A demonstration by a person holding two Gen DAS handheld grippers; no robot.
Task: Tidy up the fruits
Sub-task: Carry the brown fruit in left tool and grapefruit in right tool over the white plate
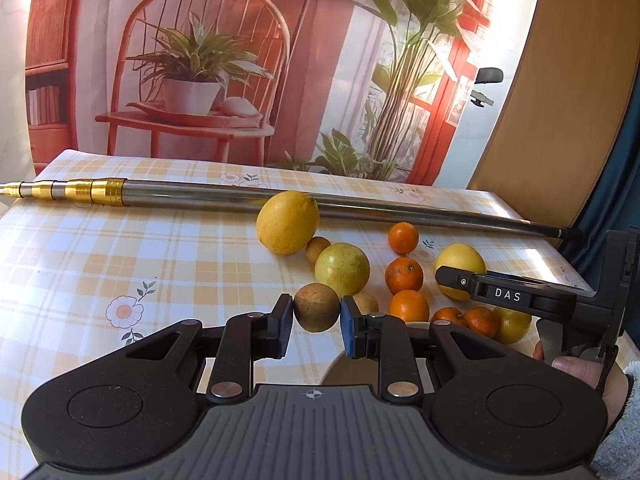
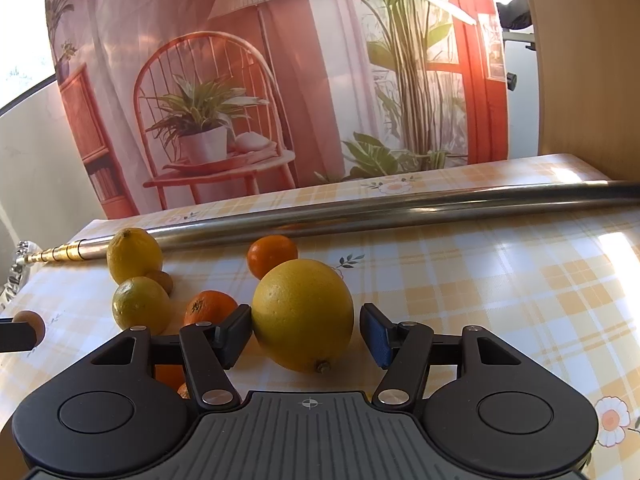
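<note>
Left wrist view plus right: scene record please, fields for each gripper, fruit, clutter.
left gripper: shut on brown round fruit
right gripper: open, straddling large lemon; left pad touching, right pad apart
loose fruit: lemons, mandarins, small brown fruits, clustered on checked tablecloth
clutter: telescopic metal pole lying behind the fruit

— What is covering the table?
— A yellow plaid cloth with daisies is lying over it.
— And on top?
— A long telescopic metal pole is stretching across the back, with lemons, small oranges and brown fruits sitting clustered before it.
</note>
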